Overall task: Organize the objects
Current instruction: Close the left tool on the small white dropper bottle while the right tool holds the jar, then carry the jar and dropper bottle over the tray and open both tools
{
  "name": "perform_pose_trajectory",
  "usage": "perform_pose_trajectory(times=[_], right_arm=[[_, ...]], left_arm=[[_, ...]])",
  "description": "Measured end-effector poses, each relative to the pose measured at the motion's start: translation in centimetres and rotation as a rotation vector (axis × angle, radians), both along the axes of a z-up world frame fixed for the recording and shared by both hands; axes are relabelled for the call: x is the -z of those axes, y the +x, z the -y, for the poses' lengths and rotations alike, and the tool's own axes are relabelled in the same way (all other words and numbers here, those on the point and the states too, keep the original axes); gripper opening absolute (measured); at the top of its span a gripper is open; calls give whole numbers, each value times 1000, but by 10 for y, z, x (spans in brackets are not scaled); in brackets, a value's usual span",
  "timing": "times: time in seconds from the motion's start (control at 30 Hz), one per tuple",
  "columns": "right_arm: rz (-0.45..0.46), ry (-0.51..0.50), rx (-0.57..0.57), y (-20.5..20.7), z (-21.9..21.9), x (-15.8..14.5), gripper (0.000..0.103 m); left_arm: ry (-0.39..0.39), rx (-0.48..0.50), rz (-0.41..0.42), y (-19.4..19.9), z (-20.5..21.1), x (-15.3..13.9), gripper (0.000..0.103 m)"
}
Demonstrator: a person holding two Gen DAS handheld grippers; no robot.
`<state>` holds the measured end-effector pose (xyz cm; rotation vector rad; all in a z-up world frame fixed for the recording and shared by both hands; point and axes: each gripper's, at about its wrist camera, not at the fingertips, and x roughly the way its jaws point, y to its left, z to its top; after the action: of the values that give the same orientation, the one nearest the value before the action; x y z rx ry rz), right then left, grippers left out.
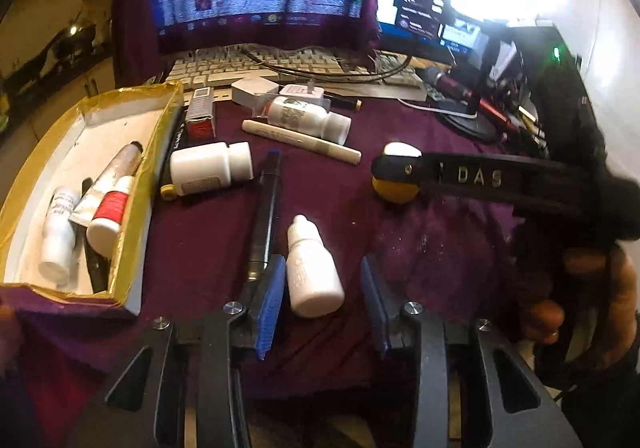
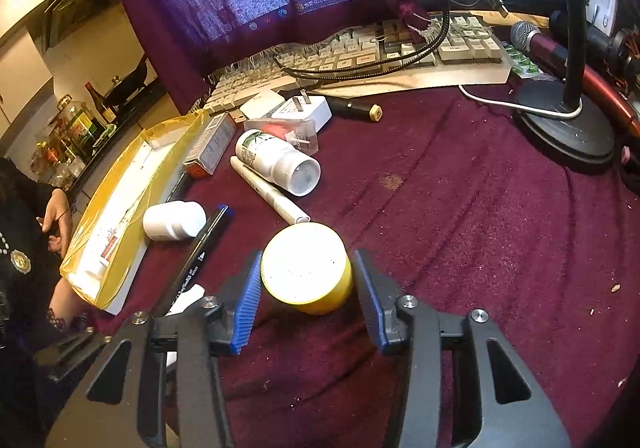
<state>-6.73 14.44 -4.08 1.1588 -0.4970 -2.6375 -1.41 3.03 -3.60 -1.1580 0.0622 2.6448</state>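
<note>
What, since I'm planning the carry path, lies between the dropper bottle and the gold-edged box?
Only the black marker, lying on the maroon cloth; the left wrist view shows it.

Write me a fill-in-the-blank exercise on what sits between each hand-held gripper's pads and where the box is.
1. Between the pads of the left hand-held gripper lies a small white ____ bottle.
2. The round jar between the pads of the right hand-held gripper has a ____ body.
3. The open box already holds several ____.

Missing words: dropper; yellow; bottles
</note>
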Motion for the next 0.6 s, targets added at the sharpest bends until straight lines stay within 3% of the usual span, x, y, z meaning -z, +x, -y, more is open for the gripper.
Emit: perform_pose_trajectory(times=[0.17,0.27,0.3,0.6], right_arm=[[-1,6,-1,1,-1,0,43],[-21,8,0,5,-2,-3,43],[-33,2,2,7,-3,-5,43],[-115,-25,-21,13,11,-26,43]], left_arm=[[19,-16,31,-11,-2,5,34],[17,-41,33,-17,-3,7,22],[23,-48,36,-18,-2,7,22],[191,-40,10,-10,22,-12,22]])
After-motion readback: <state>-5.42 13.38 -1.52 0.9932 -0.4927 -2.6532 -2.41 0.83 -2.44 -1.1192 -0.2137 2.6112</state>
